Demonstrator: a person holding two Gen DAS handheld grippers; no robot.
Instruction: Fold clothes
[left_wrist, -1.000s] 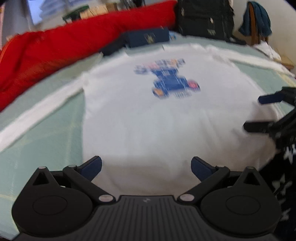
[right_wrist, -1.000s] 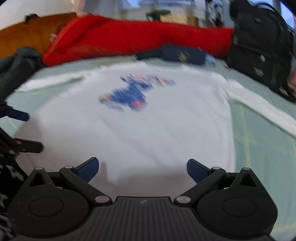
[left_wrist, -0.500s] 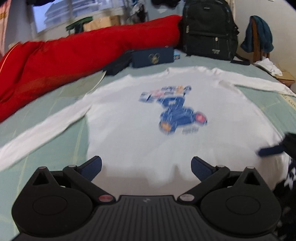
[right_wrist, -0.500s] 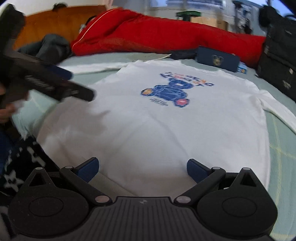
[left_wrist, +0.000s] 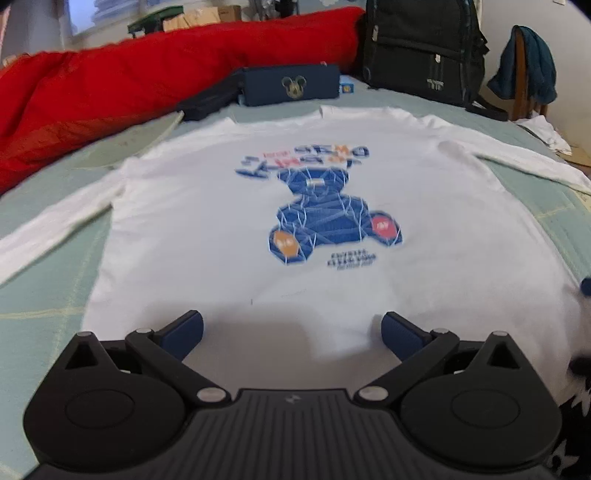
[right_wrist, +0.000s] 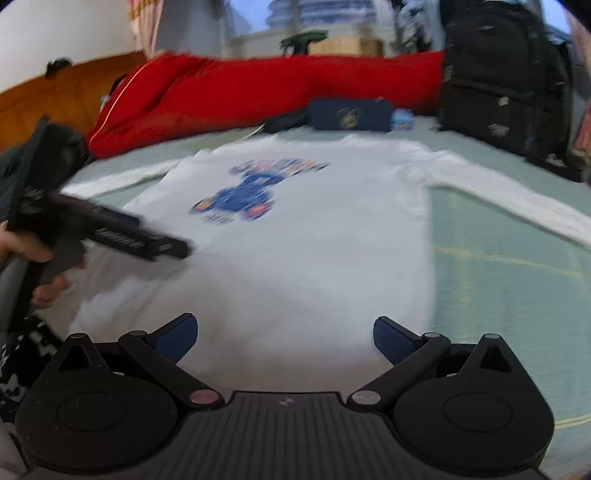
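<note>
A white long-sleeved shirt (left_wrist: 229, 229) with a blue bear print (left_wrist: 328, 218) lies flat and face up on the pale green bed, hem toward me, both sleeves spread out sideways. My left gripper (left_wrist: 291, 330) hovers open over the hem, nothing between its fingers. In the right wrist view the same shirt (right_wrist: 314, 240) appears blurred, and my right gripper (right_wrist: 284, 338) stands open above the hem near its right corner. The left gripper's body (right_wrist: 110, 232) shows at the left there, held by a hand (right_wrist: 40, 273). A blue pad at the left view's right edge is the right gripper's fingertip (left_wrist: 585, 286).
A red quilt (left_wrist: 110, 85) runs along the far side of the bed. A dark blue pouch (left_wrist: 291, 85) and a black backpack (left_wrist: 421, 48) sit beyond the collar. A chair with a teal garment (left_wrist: 528, 70) stands at the right. A wooden headboard (right_wrist: 55, 96) is at the left.
Both grippers have drawn back and risen, so more of the shirt shows. The right gripper has slid almost out of the left view. Both stay open.
</note>
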